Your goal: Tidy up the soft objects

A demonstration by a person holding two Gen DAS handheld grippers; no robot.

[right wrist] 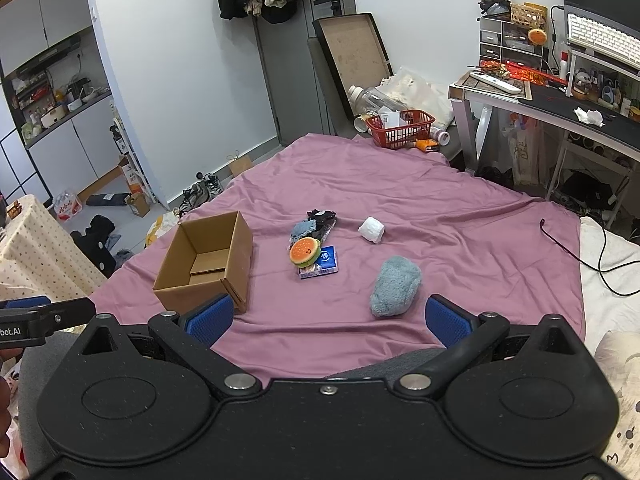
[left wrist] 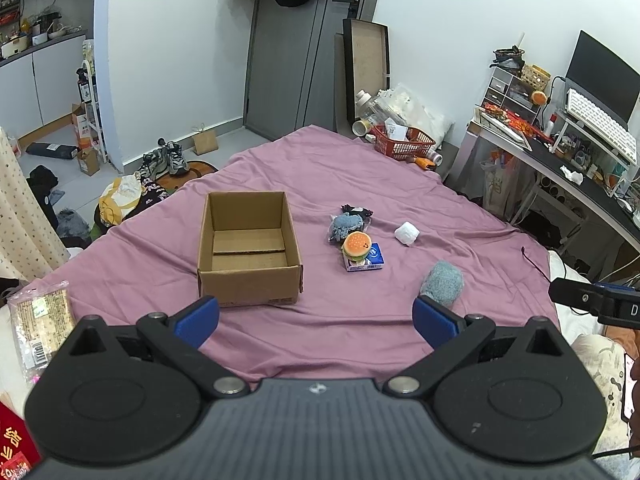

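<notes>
An open cardboard box point(left wrist: 248, 248) point(right wrist: 206, 258) sits empty on the purple bedsheet point(left wrist: 360, 320) point(right wrist: 440, 220). To its right lie a plush burger point(left wrist: 356, 245) point(right wrist: 305, 251) on a blue tissue pack point(left wrist: 370, 260) point(right wrist: 324, 262), a bagged blue-and-black soft item point(left wrist: 346, 222) point(right wrist: 312, 226), a white roll point(left wrist: 407, 233) point(right wrist: 371, 229) and a fluffy blue-grey plush point(left wrist: 442, 282) point(right wrist: 394, 286). My left gripper point(left wrist: 316, 320) is open above the sheet's near edge, in front of the box. My right gripper point(right wrist: 328, 318) is open too, just short of the fluffy plush.
A red basket point(left wrist: 404, 140) point(right wrist: 400, 126) and bottles stand at the bed's far corner. A desk point(left wrist: 560, 160) point(right wrist: 560, 108) with a keyboard runs along the right. Shoes and clutter cover the floor at left. A snack packet point(left wrist: 40, 320) lies near left. A black cable point(right wrist: 572, 252) trails at right.
</notes>
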